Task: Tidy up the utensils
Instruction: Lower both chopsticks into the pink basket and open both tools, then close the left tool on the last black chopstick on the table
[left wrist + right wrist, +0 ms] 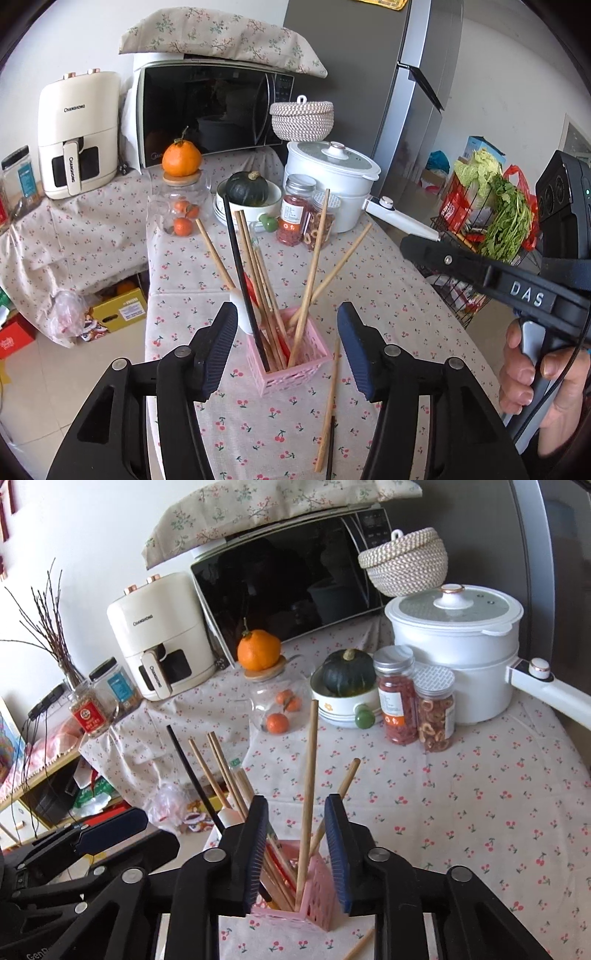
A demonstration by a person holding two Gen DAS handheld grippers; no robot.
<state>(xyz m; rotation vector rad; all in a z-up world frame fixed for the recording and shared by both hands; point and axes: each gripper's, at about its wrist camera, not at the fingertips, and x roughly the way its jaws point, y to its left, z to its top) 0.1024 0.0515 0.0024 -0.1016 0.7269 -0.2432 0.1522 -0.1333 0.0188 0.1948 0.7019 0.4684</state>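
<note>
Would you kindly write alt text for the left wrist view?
The open left gripper frames a pink holder full of upright chopsticks on a cherry-print tablecloth. Two loose chopsticks lie beside it; the right gripper enters at right.

- Both views are bright with soft, even daylight; shadows on the tablecloth (pixel 388 280) are faint.
- The microwave door (pixel 210 110) is a dark mirror that shows dim reflections.
- Strong fisheye bending: the fridge (pixel 402 92) edge curves, and black vignette fills the frame corners.
- Focus is sharp at centre and only slightly soft toward the edges.
</note>
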